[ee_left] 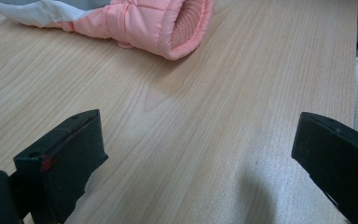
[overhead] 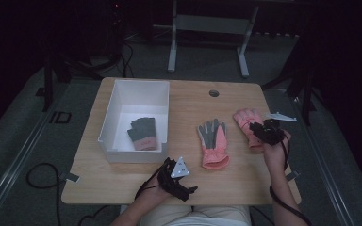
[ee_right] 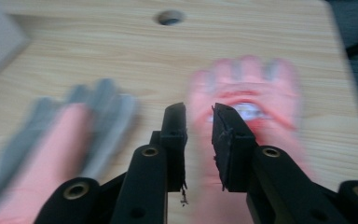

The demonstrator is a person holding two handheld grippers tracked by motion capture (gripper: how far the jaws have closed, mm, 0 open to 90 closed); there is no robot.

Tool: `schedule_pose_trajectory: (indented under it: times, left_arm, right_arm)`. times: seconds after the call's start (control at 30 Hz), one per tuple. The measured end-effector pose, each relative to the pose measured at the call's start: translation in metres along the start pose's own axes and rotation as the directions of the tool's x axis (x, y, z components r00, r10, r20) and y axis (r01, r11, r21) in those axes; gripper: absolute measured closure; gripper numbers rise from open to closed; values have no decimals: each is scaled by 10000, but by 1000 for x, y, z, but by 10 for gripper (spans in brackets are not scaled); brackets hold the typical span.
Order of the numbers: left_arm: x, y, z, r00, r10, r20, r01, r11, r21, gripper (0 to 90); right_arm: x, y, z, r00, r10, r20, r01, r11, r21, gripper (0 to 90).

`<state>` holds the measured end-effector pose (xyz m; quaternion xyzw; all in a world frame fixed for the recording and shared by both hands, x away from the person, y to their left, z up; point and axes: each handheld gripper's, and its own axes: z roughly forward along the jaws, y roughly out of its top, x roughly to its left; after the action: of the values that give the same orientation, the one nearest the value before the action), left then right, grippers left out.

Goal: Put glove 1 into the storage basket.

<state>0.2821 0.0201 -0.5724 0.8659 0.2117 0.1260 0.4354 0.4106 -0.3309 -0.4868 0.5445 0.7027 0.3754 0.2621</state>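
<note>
Your right gripper [ee_right: 198, 135] hangs over the pink glove [overhead: 246, 123] near the tabletop's right edge, jaws a narrow gap apart, gripping nothing. Your left gripper [overhead: 179, 181] sits at the front edge, jaws wide, empty. No writing readable on either glove; grey-palmed glove [overhead: 213, 141] lies mid-table.

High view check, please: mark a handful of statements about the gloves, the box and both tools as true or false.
1. A dark glove lies inside the white box. True.
2. Three gloves lie loose on the table. False: two, both pink.
3. The left tool is wide open, gripping nothing. True.
4. The right tool hovers over the box. False: it is above the right pink glove.
5. The middle pink glove shows a grey palm. True.
</note>
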Motion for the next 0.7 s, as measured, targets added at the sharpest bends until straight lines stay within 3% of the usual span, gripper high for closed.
schedule_pose_trajectory:
  times: [0.03,0.23,0.53,0.7]
  left_arm:
    - [0,0,0,10000,19,-3,-19,10000,4,20]
    - [0,-1,1,10000,0,4,0,10000,14,21]
    - [0,-1,0,10000,7,13,-7,10000,16,21]
    - [0,-1,0,10000,2,14,-2,10000,10,21]
  right_arm:
    - [-14,-1,5,9999,18,171,-20,9999,142,714]
    - [-36,-2,26,9985,6,540,-31,9989,468,670]
    - [-41,-2,51,9968,-198,772,134,9964,832,598]
    - [-35,-7,65,9917,-741,1046,636,9929,1002,573]
